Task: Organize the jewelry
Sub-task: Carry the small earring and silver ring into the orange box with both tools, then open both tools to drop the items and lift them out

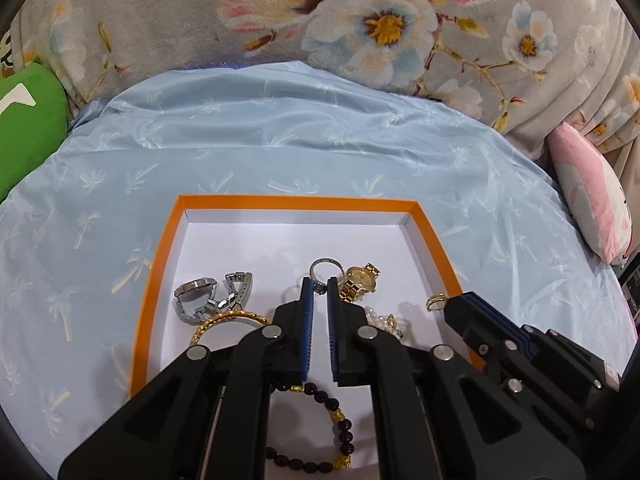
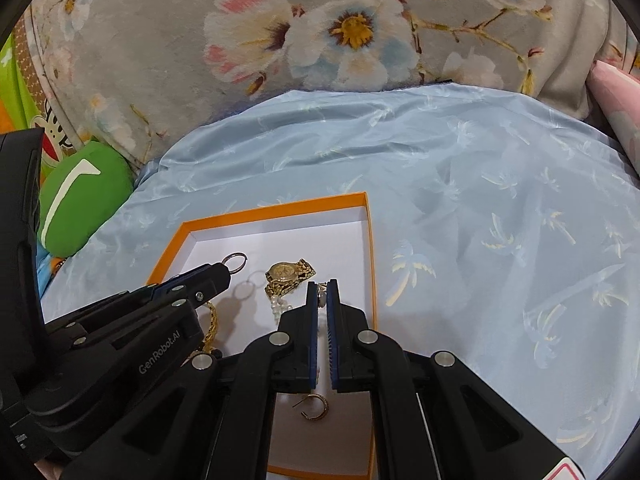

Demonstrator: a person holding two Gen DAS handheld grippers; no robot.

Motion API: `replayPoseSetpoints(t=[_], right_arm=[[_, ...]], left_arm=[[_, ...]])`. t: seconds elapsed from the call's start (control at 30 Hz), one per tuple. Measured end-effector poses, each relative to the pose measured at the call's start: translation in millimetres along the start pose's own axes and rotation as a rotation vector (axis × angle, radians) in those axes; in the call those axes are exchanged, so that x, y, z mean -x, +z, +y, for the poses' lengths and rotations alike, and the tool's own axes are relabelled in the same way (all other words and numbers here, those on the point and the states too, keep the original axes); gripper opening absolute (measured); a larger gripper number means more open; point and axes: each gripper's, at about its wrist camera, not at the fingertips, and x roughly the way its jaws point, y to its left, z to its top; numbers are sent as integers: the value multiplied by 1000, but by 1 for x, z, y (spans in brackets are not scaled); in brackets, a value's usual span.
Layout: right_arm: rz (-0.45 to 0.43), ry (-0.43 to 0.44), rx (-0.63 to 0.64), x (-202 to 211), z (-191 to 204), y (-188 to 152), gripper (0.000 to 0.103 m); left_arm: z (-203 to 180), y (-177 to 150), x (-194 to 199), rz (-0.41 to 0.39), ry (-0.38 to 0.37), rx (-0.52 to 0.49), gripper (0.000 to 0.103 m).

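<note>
An orange-rimmed white box (image 1: 160, 264) lies on the blue sheet and holds the jewelry. My left gripper (image 1: 319, 285) is shut on a silver ring (image 1: 325, 266) and holds it above the box floor; the ring also shows in the right wrist view (image 2: 235, 261). Inside lie a silver watch (image 1: 208, 294), a gold watch (image 1: 358, 280), a gold bangle (image 1: 228, 320), a dark bead bracelet (image 1: 320, 432) and a pearl piece (image 1: 384, 320). My right gripper (image 2: 322, 286) is shut on a small gold earring (image 1: 436, 302), with a pearl strand (image 2: 278, 306) beside it. A gold hoop earring (image 2: 316, 408) lies below.
A floral blanket (image 1: 360, 20) rises behind the blue sheet (image 1: 280, 140). A green cushion (image 1: 28, 128) lies at the left and a pink cushion (image 1: 592, 192) at the right. The box rim (image 2: 372, 248) stands close to both grippers.
</note>
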Motion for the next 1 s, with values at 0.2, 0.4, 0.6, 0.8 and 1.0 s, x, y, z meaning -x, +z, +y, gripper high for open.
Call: replayPoseSetpoints(t=[0.2,0.4,0.6,0.8,1.0], right_arm=[[16,-4,4,-5,-1,-2,5],[7,-11,12,-5,0,-3,6],[7,-12,13,-5,0,-4,6],[3,-13,20,-4,1,-5,6],[-11,-12,22,3,1,-8,6]], left_arm=[[2,-2,-8,17,5,8,6],[3,-3,-10,23,6,15,6],[3,-5,-11,25,9,19,8],[5,-6,-12,27,8,26,10],[12,-6,-2,4,5,50,10]])
